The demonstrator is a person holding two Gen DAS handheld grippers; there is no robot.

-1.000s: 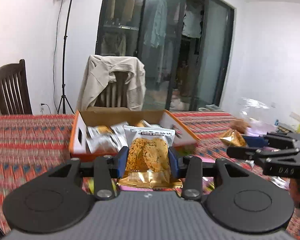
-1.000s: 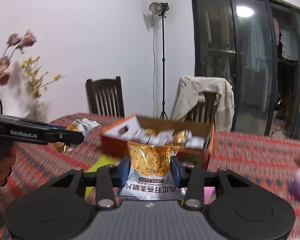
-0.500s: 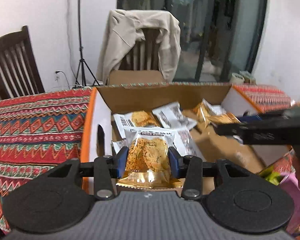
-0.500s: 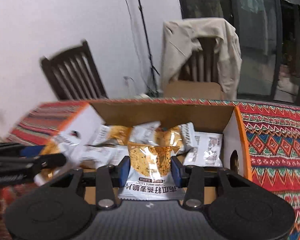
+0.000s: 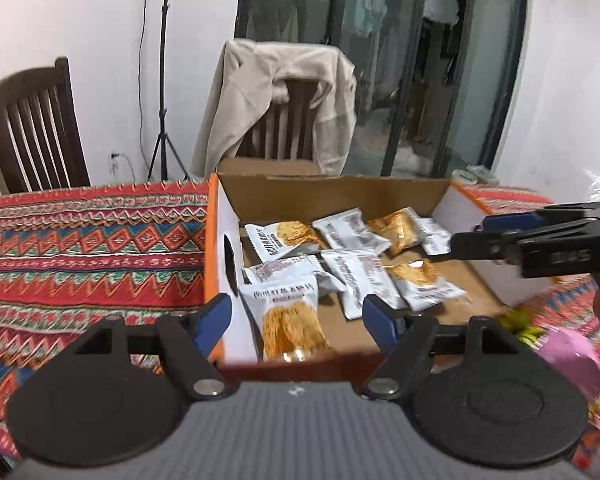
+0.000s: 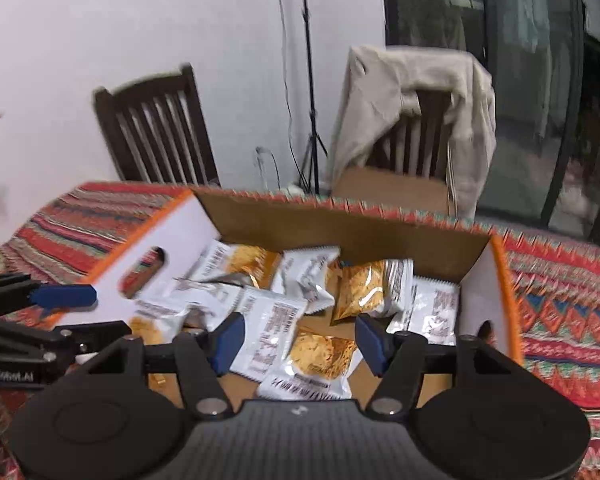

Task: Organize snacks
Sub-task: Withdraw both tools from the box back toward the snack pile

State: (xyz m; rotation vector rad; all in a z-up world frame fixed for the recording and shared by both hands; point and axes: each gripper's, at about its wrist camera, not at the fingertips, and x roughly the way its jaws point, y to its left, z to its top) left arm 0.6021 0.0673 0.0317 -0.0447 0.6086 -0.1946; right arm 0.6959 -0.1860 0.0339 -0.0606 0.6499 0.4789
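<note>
Left hand-held gripper [image 5: 296,316] and right hand-held gripper [image 6: 298,338] hover level over the snack box [image 5: 220,248], jaws wide, empty.

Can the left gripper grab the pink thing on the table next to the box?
Probably yes. The left gripper is open and holds nothing. The pink thing lies on the tablecloth outside the cardboard box, uncovered. But the right gripper hangs nearby above the box and might crowd the way.
</note>
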